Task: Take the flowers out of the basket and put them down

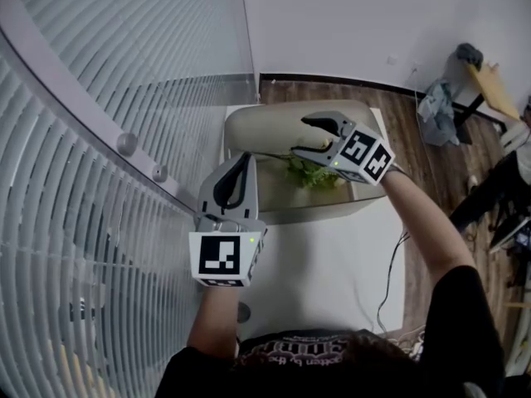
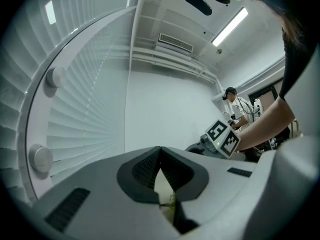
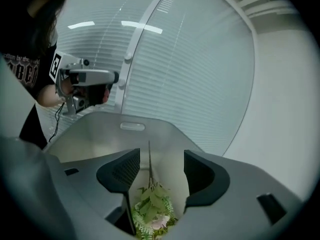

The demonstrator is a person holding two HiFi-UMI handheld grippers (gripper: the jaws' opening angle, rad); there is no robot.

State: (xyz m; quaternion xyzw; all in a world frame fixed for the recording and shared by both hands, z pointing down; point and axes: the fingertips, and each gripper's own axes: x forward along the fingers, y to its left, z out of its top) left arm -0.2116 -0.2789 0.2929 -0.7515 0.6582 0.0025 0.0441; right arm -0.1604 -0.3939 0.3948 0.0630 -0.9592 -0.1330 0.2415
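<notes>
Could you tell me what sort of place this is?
Probably an office or lab room: a glass partition with blinds, a wood floor, and a ceiling strip light and air vent.

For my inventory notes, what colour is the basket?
Pale beige basket, clearest in the head view.

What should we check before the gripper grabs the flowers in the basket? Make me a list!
1. The flowers lie in the basket: ok.
2. The right gripper has its jaws apart: ok.
3. The flowers sit in line between those jaws: ok.
4. The right gripper is closed on the flowers: not ok, nothing held yet.
5. The left gripper is shut, away from the flowers: ok.
6. The left gripper touches the basket: cannot tell.
</notes>
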